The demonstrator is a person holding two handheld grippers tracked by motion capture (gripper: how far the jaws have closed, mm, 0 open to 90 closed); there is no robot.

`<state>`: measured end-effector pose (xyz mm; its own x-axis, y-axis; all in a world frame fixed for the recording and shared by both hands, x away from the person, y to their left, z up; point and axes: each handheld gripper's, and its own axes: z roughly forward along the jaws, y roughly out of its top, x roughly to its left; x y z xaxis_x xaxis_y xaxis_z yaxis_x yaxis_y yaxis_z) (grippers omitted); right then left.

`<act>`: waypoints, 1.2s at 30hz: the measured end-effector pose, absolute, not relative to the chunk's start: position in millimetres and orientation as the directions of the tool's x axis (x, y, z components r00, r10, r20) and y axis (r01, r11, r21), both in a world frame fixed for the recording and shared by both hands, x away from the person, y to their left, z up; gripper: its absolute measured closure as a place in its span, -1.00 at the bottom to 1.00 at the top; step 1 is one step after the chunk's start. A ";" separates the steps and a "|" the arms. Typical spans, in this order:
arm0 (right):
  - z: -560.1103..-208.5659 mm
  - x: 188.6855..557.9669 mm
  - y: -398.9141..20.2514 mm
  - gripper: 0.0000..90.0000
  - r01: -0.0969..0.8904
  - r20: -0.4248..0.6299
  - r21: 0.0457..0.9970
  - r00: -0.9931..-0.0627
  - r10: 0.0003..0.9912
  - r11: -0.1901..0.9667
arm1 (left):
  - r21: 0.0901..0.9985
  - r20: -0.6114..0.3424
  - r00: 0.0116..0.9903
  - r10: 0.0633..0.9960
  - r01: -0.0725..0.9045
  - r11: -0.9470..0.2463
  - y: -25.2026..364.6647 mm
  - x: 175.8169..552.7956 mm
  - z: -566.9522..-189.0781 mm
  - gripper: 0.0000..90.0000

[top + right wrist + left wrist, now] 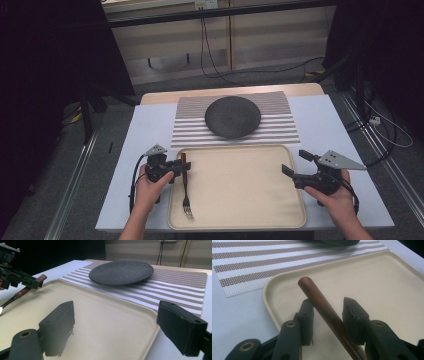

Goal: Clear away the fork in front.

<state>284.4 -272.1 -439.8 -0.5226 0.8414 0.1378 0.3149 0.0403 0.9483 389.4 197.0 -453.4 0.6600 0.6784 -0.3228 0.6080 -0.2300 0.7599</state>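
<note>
fork | brown handle, metal tines | handle end apparently raised | tines on tray's left side

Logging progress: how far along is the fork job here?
Done: plate sits on the mat. In hand: left gripper has its jaws around the fork handle on the tray; pinch unclear. Left: likely lifting the fork to the mat; right gripper is open.

Each black gripper bears a grey three-cornered plate, brass-looking rivets and a black cable
</note>
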 end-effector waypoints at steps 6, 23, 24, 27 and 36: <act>-439.9 285.4 -271.8 -0.67 0.314 0.135 0.948 -0.526 0.840 0.044 | 0.764 -0.317 0.659 0.682 0.604 -0.229 198.0 388.1 -453.1 0.37; -440.5 288.5 -268.4 -0.67 0.318 0.140 0.947 -0.536 0.832 0.045 | 0.757 -0.286 0.659 0.695 0.601 -0.258 200.8 387.1 -456.9 0.31; -440.8 288.6 -268.4 -0.67 0.317 0.138 0.947 -0.537 0.832 0.047 | 0.759 -0.284 0.660 0.695 0.598 -0.258 200.6 387.1 -457.1 0.31; -441.0 288.7 -268.1 -0.67 0.318 0.139 0.947 -0.538 0.832 0.047 | 0.756 -0.283 0.659 0.697 0.600 -0.260 200.8 387.7 -457.5 0.32; -440.7 287.1 -270.8 -0.67 0.318 0.138 0.947 -0.531 0.836 0.046 | 0.769 -0.284 0.653 0.702 0.592 -0.240 202.1 385.2 -453.9 0.28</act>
<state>287.1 -270.8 -440.7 -0.5314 0.8358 0.1380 0.3178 0.0456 0.9471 385.2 202.1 -453.9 0.6532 0.7021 -0.2836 0.5924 -0.2405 0.7689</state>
